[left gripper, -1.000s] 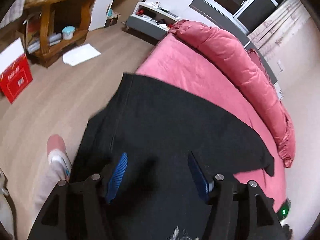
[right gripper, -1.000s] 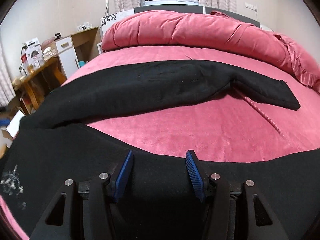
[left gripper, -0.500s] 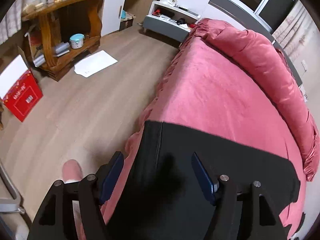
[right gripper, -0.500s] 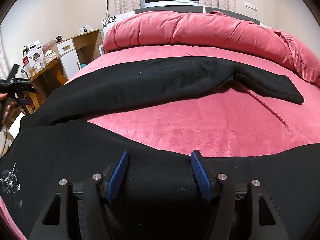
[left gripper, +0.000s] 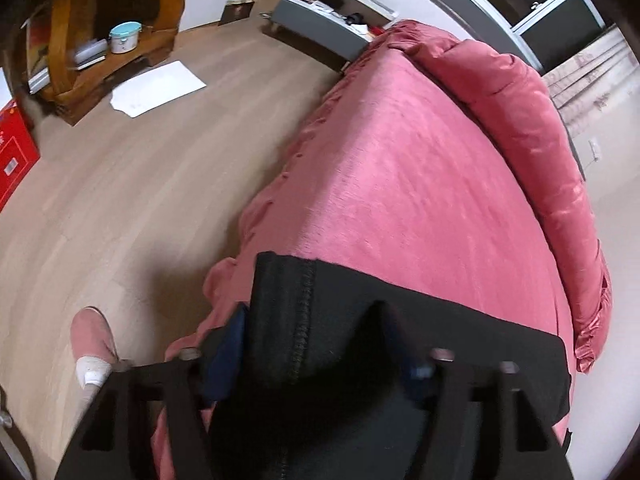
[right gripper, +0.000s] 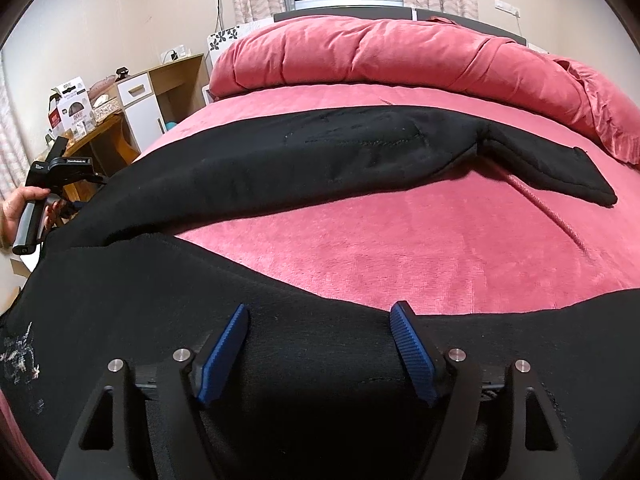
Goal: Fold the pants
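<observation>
Black pants lie spread across a pink bed, one leg stretched across the middle, the other part along the near edge under my right gripper. The right gripper is open, its blue pads over the black cloth. In the left wrist view the left gripper is open at the bed's left edge, with an edge of the pants lying between its fingers. The left gripper's handle and the hand on it show at the far left of the right wrist view.
A rolled pink duvet lies along the head of the bed. Wooden floor is left of the bed, with a white paper, a wooden shelf, a red box and my pink slipper.
The left gripper has moved left and back toward the bed's edge, with less black cloth and more pink bed ahead of it. The right gripper stays open over the near cloth.
</observation>
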Motion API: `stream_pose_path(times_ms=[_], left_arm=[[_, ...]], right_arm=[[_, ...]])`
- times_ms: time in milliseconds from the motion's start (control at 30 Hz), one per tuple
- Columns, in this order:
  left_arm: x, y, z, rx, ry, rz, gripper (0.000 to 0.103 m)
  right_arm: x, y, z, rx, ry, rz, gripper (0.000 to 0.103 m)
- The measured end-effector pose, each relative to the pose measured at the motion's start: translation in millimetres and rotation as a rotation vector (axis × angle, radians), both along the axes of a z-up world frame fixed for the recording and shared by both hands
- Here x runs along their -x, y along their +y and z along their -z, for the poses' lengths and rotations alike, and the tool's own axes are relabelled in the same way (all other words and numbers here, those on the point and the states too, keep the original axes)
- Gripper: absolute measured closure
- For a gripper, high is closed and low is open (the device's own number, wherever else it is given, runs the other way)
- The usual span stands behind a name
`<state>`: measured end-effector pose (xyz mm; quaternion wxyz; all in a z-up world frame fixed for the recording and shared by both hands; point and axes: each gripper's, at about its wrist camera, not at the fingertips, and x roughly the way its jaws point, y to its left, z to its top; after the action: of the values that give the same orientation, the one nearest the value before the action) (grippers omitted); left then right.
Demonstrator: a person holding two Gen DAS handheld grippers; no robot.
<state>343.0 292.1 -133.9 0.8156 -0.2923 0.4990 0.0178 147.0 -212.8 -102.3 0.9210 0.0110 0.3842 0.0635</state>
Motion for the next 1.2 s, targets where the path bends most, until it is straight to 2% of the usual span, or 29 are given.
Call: stream_pose_path(times_ms=[67,133,200,267,367,500,667,767,900,1000,1200], left_arm=[[2,-1,-4,-0.019,-0.008,-0.021,0.056],[7,-1,-10,-0.027,-0.026,-0.023,0.079],[9,-3,-18,-0.028,-0.047,-0.007,0.087],[17,-12,-33,-0.087,-0.079,0.012,0.088],[32,-22,-54,-0.127,-0.135,0.025,0.09],[60,-36,-82,-0.124,-0.223,0.04,0.091],[119,-61,-118,-0.123,-0.356,0.114,0.091],[161,-72,-127,-0.091,-0.405,0.132,0.091],[207,-79,-124,-0.036,-0.422,0.124,0.092],[241,-84,-112,-0.038,-0.415,0.116,0.092],[271,-91,-72,-0.018,-0.337,0.11,0.092]], right_arm=[[-1,0,0,0.003,0.001,0.0,0.028],[-1,1,0,0.005,0.001,0.0,0.028],[-1,1,0,0.007,0.001,0.0,0.028],[-2,2,1,0.01,0.001,0.0,0.028],[-2,2,0,0.012,0.002,0.0,0.028],[-3,3,0,0.018,0.002,0.0,0.028],[-3,3,1,0.023,0.002,0.0,0.028],[-3,3,0,0.025,0.002,0.001,0.028],[-3,4,1,0.035,0.003,0.0,0.028],[-4,5,1,0.045,0.008,0.0,0.028],[-18,18,-13,0.122,0.096,-0.015,0.027]])
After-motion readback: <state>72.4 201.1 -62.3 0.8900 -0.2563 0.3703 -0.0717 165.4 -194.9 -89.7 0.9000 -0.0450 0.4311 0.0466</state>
